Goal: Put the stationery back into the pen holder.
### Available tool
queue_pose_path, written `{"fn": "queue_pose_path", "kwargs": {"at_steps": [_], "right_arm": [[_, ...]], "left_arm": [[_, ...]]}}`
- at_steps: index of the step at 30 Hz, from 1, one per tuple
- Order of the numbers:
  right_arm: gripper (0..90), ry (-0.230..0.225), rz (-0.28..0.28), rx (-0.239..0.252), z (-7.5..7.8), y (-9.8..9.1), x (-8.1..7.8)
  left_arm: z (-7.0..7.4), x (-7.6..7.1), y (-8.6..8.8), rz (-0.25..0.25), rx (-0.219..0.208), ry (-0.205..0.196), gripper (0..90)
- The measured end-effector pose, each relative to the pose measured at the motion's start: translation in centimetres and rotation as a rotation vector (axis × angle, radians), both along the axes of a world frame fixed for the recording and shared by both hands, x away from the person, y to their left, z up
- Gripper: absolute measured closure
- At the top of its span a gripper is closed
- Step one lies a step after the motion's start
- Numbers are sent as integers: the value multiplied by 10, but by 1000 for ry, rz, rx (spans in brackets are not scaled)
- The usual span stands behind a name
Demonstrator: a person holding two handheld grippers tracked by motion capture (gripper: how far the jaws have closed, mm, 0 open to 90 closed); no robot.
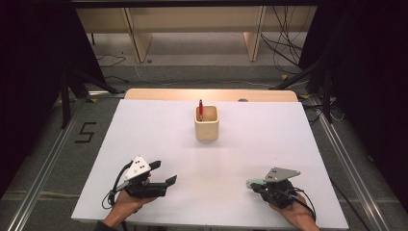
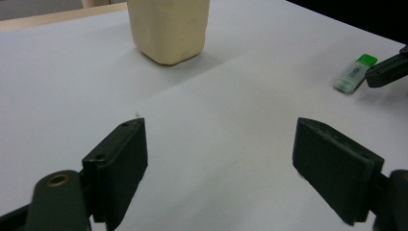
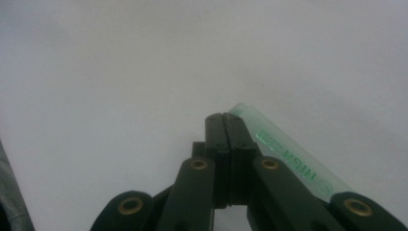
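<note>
A cream pen holder [image 1: 207, 123] stands upright at the far middle of the white table [image 1: 144, 130], with a red pen [image 1: 200, 109] sticking up in it. My left gripper [image 1: 164, 172] rests near the front left, open and empty, and points toward the holder [image 2: 168, 29]. My right gripper [image 1: 253, 186] lies at the front right with its jaws pressed together on nothing. A translucent green-capped marker [image 3: 288, 154] lies flat on the table along the outside of the right gripper [image 3: 225, 121]. In the left gripper view the marker [image 2: 355, 73] shows far right, at the right gripper's tip [image 2: 385, 71].
Bare white tabletop stretches between the two grippers and the holder. A wooden strip [image 1: 211, 94] runs along the table's far edge. Beyond it are grey floor, wooden furniture legs and loose cables; dark stands flank both sides.
</note>
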State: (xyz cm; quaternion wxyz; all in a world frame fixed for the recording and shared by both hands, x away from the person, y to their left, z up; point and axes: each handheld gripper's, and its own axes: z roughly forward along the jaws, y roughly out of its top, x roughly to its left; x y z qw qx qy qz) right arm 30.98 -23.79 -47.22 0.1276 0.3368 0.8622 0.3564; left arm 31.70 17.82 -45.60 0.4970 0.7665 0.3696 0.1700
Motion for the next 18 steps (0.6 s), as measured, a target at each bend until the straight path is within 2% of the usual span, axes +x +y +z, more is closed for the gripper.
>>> {"fn": "queue_pose_path", "kwargs": {"at_steps": [13,15,18], "right_arm": [[900,-3,12,-70,-9,7,6],[900,-22,12,-91,-9,8,8],[900,-28,12,-94,-9,9,9]], "left_arm": [[0,0,0,-1,-1,2,194],[0,0,0,-1,0,3,194],[-1,0,-1,2,-2,4,194]]}}
